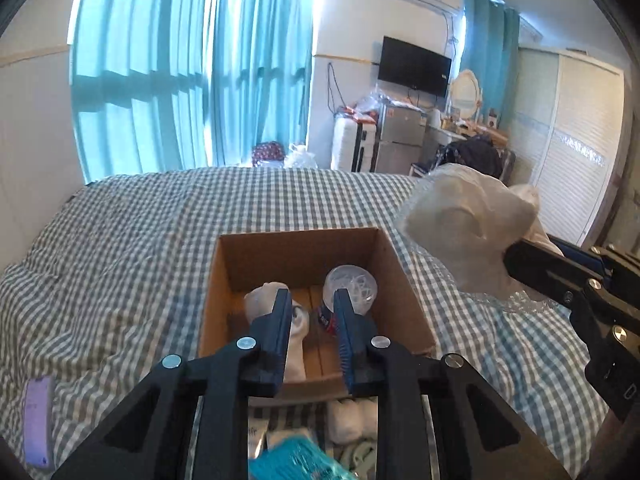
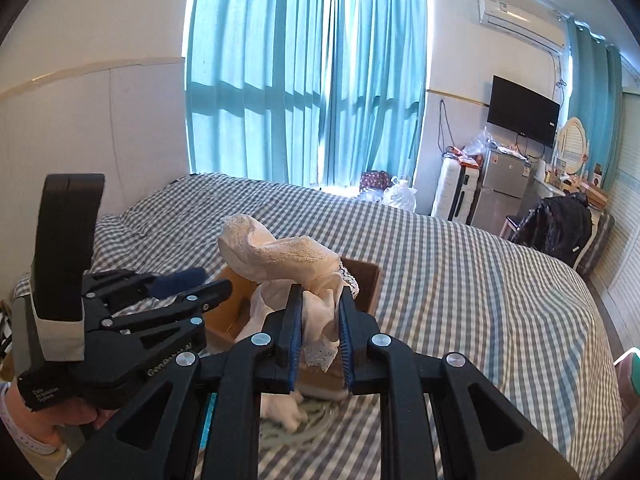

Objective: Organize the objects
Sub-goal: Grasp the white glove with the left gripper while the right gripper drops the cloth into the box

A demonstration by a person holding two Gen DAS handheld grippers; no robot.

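Two tongs work over a checked bed, and the left wrist view shows the left tongs (image 1: 311, 300) spread with nothing between the fingers, hovering just above the near rim of one open cardboard box (image 1: 304, 252). Inside the box lie one pale sock (image 1: 298, 332) at about 7 o'clock and one clear round tub (image 1: 352, 286) at 1 o'clock. At 3 o'clock the right tongs (image 1: 510, 260) come in from the side, pinching a bundle of white lace-edged cloth (image 1: 460, 232) held in the air beside the box's right wall. Below the left tongs, at 6 o'clock, sit a few loose items on the bed (image 1: 120, 240): a white rolled sock (image 1: 352, 420) and a teal packet (image 1: 296, 464).

From the right wrist view, the right tongs (image 2: 320, 316) are pressed onto the cloth (image 2: 280, 256), whose long axis rises toward 11 o'clock. The box (image 2: 366, 276) lies straight ahead at 12 o'clock, partly hidden behind the bundle. The left tongs (image 2: 212, 284) show at 9 o'clock, fingers parted. The right hand is clearly the nearer carrier; the drop looks to need a short move forward and left over the opening.
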